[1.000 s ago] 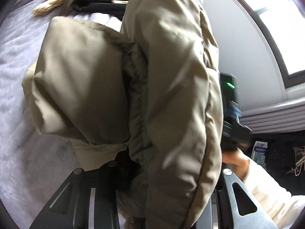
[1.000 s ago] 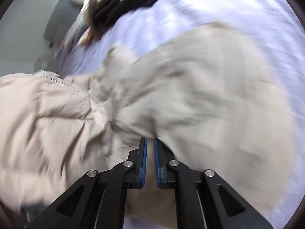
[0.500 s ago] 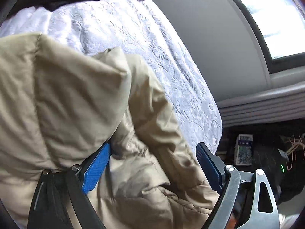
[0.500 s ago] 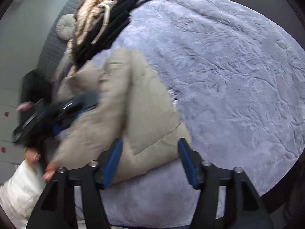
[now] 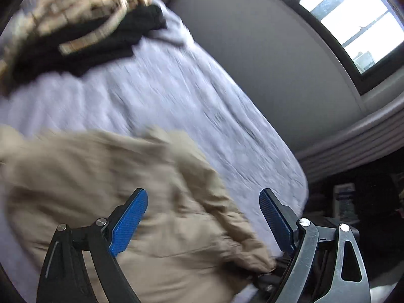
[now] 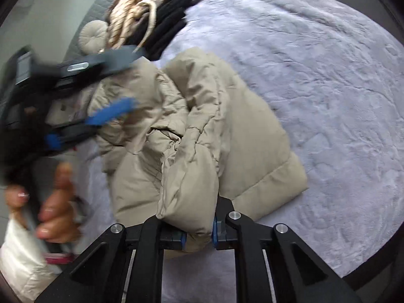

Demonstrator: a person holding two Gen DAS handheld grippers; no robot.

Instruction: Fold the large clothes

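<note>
A beige puffer jacket lies bunched and partly folded on the lilac bedspread. My right gripper is shut on a padded fold of the jacket at its near edge. My left gripper is open, its blue pads wide apart just above the jacket, holding nothing. The left gripper also shows blurred in the right wrist view, over the jacket's left side.
A pile of black and cream patterned clothes lies at the far end of the bed, also in the left wrist view. A round cushion sits beside it. A grey wall and window flank the bed.
Both grippers let go of the lifted jacket, which dropped onto the bed. The right gripper has since closed on a fold at the near edge. The left gripper pulled back, still open.
</note>
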